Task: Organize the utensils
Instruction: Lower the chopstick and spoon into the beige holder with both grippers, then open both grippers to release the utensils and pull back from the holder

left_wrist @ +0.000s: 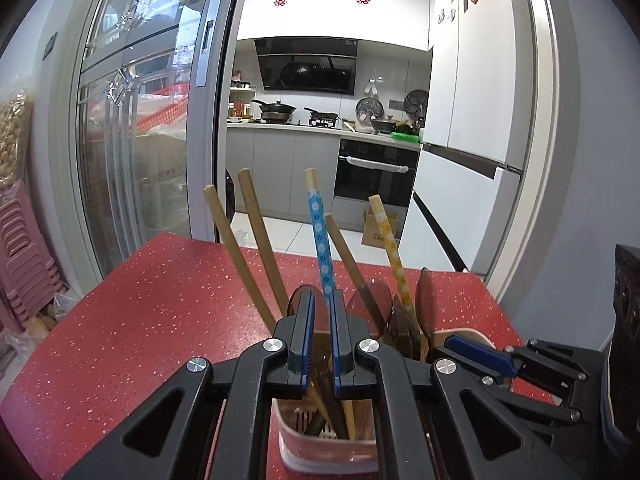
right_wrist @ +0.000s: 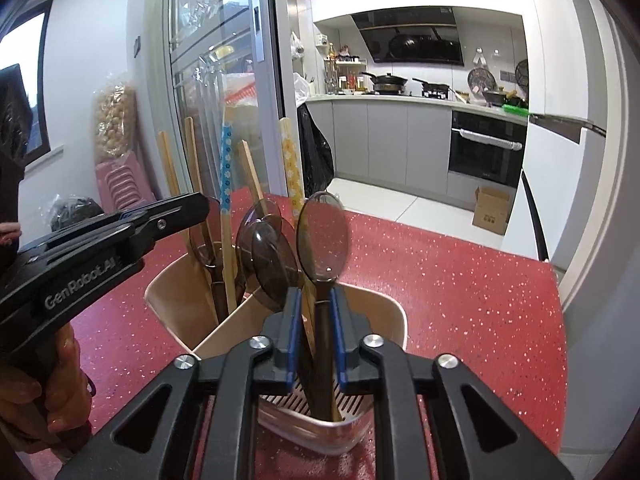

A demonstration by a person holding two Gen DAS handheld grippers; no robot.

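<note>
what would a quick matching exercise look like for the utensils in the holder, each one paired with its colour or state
Things:
1. chopstick between the left gripper fingers
2. spoon between the right gripper fingers
3. chopstick to the right
4. utensil holder

Colour or state:
A. beige, standing on the red table
B. blue floral wrap
C. yellow floral wrap
D. smoky translucent bowl, pointing up

Pairs: 1-B, 2-D, 3-C, 4-A
</note>
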